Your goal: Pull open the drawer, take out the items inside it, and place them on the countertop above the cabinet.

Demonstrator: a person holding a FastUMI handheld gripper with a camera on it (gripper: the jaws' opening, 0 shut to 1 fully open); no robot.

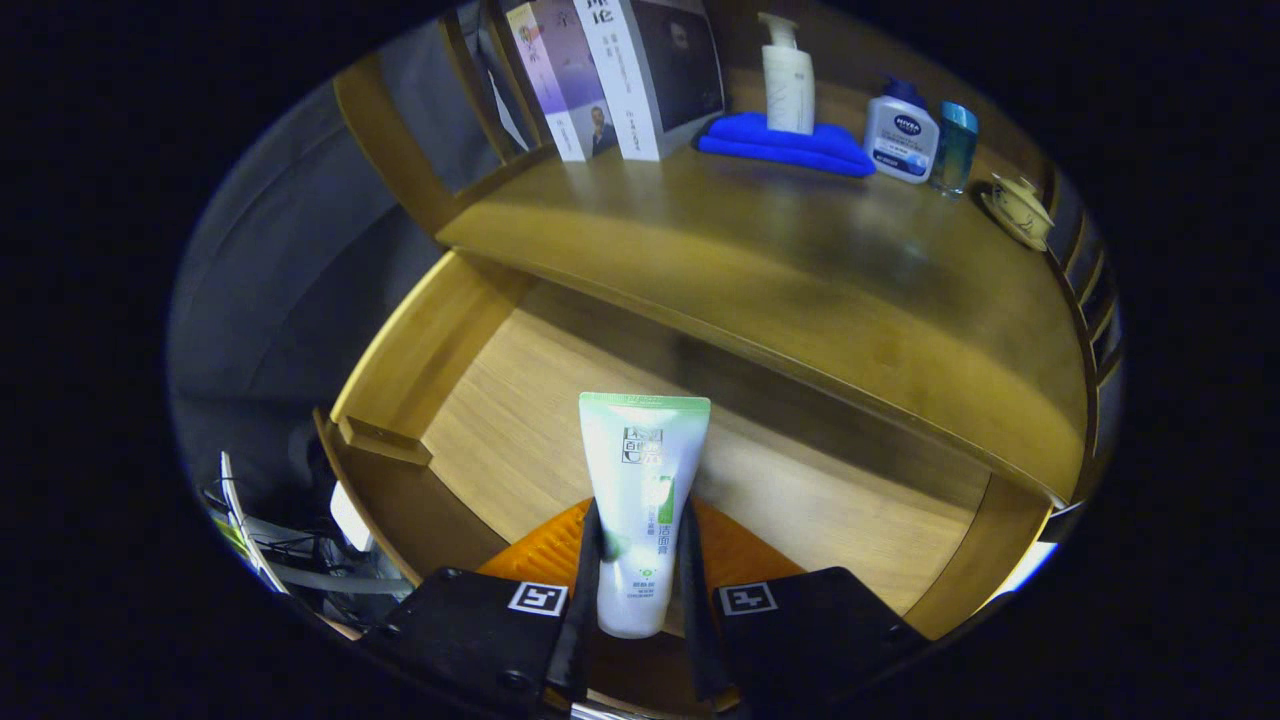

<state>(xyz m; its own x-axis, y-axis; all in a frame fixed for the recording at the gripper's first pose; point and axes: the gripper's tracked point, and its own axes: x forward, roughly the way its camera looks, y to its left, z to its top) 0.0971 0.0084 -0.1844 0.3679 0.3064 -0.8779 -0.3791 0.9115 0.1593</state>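
Observation:
A white tube with a green end (642, 490) is clamped between both fingers of my gripper (640, 570), which is shut on it. The tube points forward over the open wooden drawer (500, 420), whose bare floor lies below and ahead. Beyond the drawer's far side the wooden countertop (800, 270) spreads out, higher up. The tube's cap end sits low between the fingers.
At the back of the countertop stand books (620, 80), a white pump bottle (788, 80) on a folded blue cloth (790, 145), a white and blue bottle (900, 135), a teal glass (955, 145) and a small cup (1020, 205). Cables (280, 550) lie on the floor left of the drawer.

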